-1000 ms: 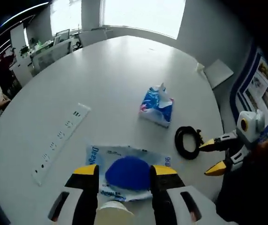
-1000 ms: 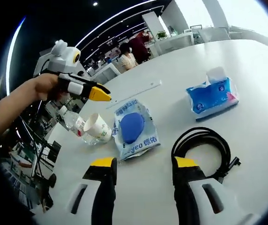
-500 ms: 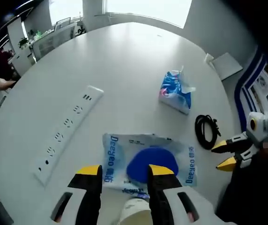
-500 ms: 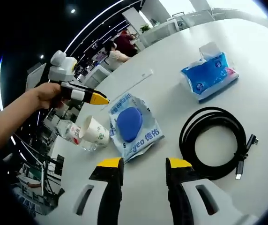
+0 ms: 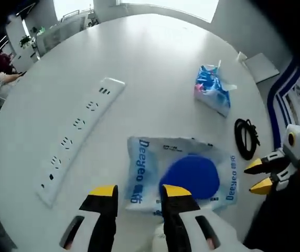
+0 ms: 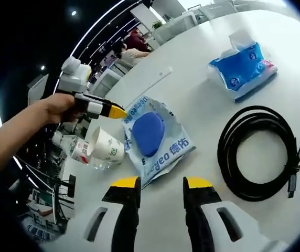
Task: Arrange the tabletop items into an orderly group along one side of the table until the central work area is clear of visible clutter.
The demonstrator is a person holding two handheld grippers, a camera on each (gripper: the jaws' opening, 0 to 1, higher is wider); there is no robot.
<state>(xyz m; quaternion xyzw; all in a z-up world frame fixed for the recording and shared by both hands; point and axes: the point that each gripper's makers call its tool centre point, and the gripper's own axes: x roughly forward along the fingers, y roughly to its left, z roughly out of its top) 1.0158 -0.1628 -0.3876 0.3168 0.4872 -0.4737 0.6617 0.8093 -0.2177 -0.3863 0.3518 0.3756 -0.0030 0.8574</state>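
On the white round table point(image 5: 139, 47) lies a wipes packet point(image 5: 184, 176) with a blue lid, also in the right gripper view point(image 6: 152, 136). My left gripper point(image 5: 139, 191) is open, its jaws over the packet's near corner; in the right gripper view it point(image 6: 117, 111) hovers at the packet's far edge, held by a hand. My right gripper point(image 6: 160, 184) is open and holds nothing, just short of the packet; it point(image 5: 259, 175) also shows at the right of the left gripper view. A blue tissue pack point(image 6: 244, 63), a coiled black cable point(image 6: 260, 152) and a white power strip point(image 5: 79, 139) lie apart.
A paper cup point(image 6: 107, 148) lies against a clear plastic bottle point(image 6: 76, 149) at the table's edge, left of the packet. The tissue pack point(image 5: 213, 89) and the cable point(image 5: 246, 139) sit near the right rim. A chair point(image 5: 260, 65) stands beyond. People sit at desks point(image 6: 131, 44) far off.
Both gripper views have shifted closer to the packet. The jaws of each gripper stand nearer together than a second ago. The table's things lie where they were.
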